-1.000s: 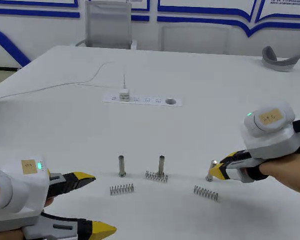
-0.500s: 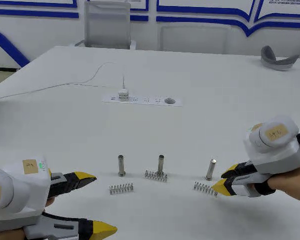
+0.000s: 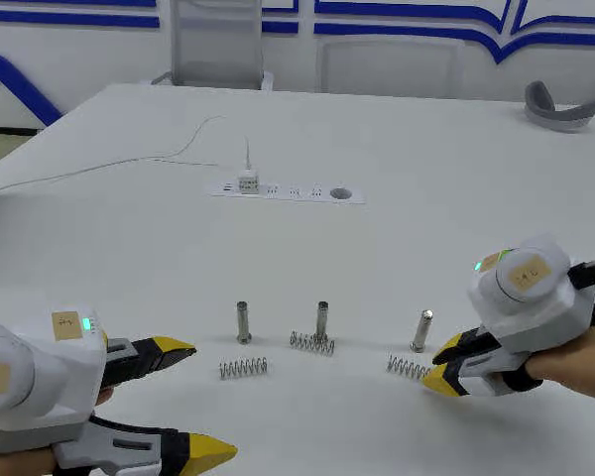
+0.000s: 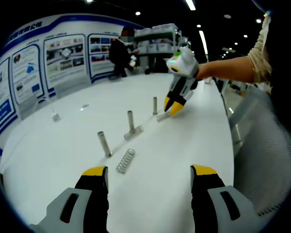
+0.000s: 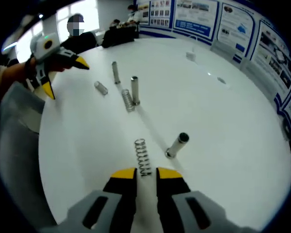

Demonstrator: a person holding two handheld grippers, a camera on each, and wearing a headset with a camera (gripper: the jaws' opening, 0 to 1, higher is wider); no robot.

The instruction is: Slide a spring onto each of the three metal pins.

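My right gripper hovers, jaws barely parted, at the end of the spring lying beside the right-hand pin — light, squashy, so I'd pinch mid-coil gently — left gripper gapes empty.

Bright, even glow from ceiling lights, faint shadows, sharp focus; gripper views warp at edges.
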